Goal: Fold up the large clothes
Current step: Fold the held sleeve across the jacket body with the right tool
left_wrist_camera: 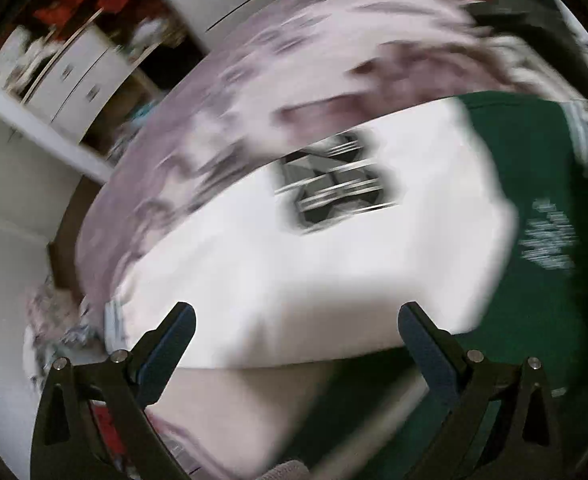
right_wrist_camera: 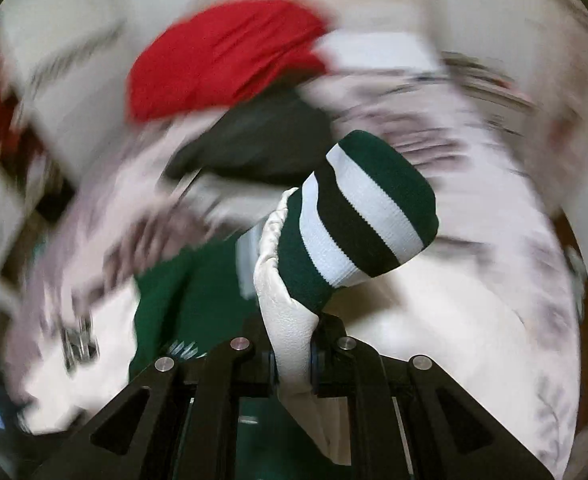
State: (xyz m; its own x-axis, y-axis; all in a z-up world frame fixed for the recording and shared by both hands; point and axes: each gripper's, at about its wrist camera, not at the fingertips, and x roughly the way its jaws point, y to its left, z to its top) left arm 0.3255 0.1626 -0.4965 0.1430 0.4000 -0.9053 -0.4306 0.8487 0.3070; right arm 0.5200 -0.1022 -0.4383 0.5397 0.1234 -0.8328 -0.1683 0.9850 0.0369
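The right gripper (right_wrist_camera: 294,360) is clamped on the white sleeve (right_wrist_camera: 289,320) of a green-and-white jacket (right_wrist_camera: 181,304), its striped cuff (right_wrist_camera: 366,208) sticking up past the jaws; only the right wrist view shows this. The left gripper (left_wrist_camera: 296,320) hangs with jaws spread wide and nothing between them, above the jacket's white panel (left_wrist_camera: 294,264), which lies on a patterned bedspread (left_wrist_camera: 221,100). A red garment (right_wrist_camera: 221,64) and a dark one (right_wrist_camera: 261,140) lie farther back.

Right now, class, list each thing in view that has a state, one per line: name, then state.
Left gripper: open, holding nothing.
Right gripper: shut on sleeve.
Sleeve: white, lifted, striped cuff sticking up.
Jacket: white and green, lying on bed.
Red garment: heaped, unfolded.
Dark garment: heaped.
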